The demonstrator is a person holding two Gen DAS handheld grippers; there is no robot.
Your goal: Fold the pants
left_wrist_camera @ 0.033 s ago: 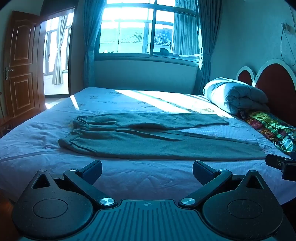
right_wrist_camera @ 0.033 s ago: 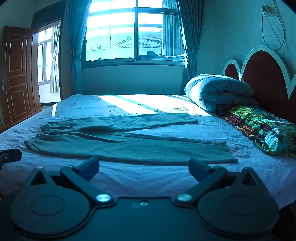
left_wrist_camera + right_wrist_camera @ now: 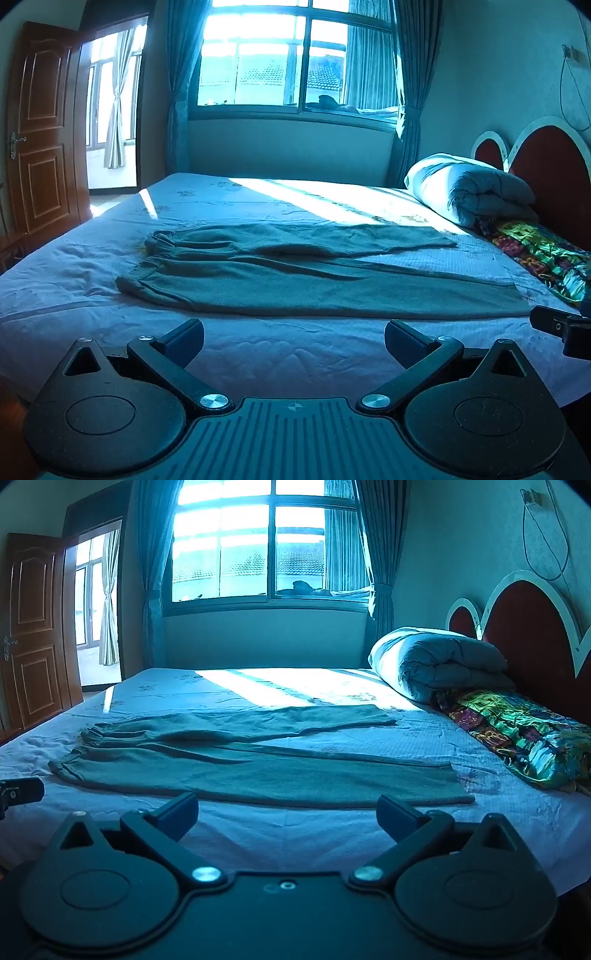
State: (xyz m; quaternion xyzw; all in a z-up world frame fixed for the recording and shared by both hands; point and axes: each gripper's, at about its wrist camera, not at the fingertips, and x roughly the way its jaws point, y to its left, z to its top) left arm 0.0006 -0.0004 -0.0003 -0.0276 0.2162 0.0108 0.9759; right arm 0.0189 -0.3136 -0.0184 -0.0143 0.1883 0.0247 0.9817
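Showing no change: pants (image 3: 314, 280) spread flat mid-frame on bed (image 3: 295, 350); left gripper (image 3: 294, 338) and right gripper (image 3: 287, 810) wide apart, holding nothing; folding unstarted.

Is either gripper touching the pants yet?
Apart. In the left wrist view the left gripper is open, with bare sheet before the pants. The right wrist view shows the same gap for the right gripper.
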